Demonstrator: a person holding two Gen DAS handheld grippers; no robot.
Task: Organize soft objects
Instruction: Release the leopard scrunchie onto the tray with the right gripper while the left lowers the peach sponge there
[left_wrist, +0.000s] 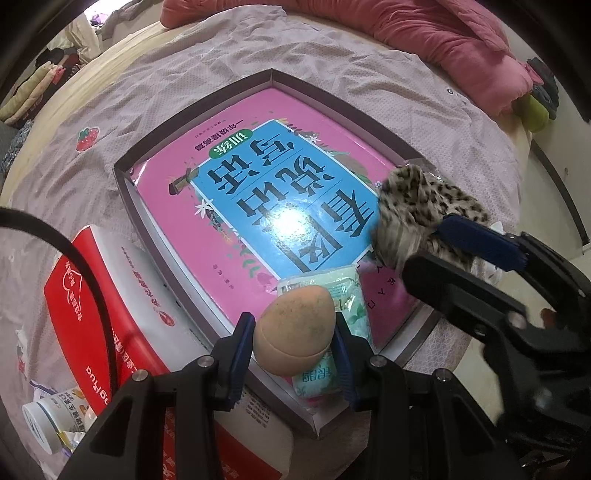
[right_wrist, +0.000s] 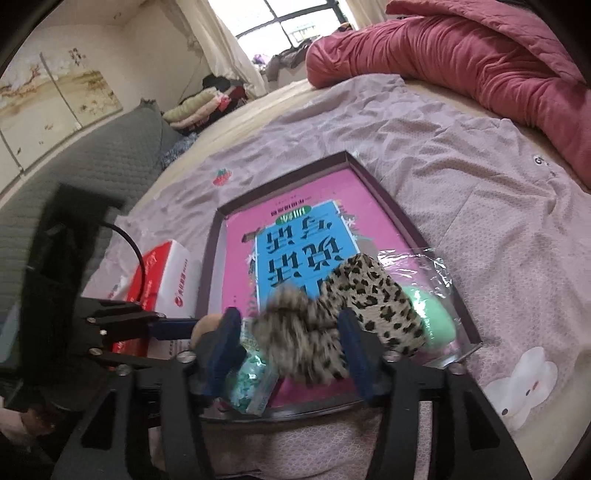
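While my left gripper (left_wrist: 295, 345) points down over the tray (left_wrist: 125, 192), its pads pinch the tan sponge egg (left_wrist: 293, 330) above a mint packet (left_wrist: 347, 295). From my right wrist, my right gripper (right_wrist: 291, 347) stands spread around the blurred leopard scrunchie (right_wrist: 351, 317), over the pink book (right_wrist: 306, 236) in the tray, beside a green sponge (right_wrist: 436, 325).
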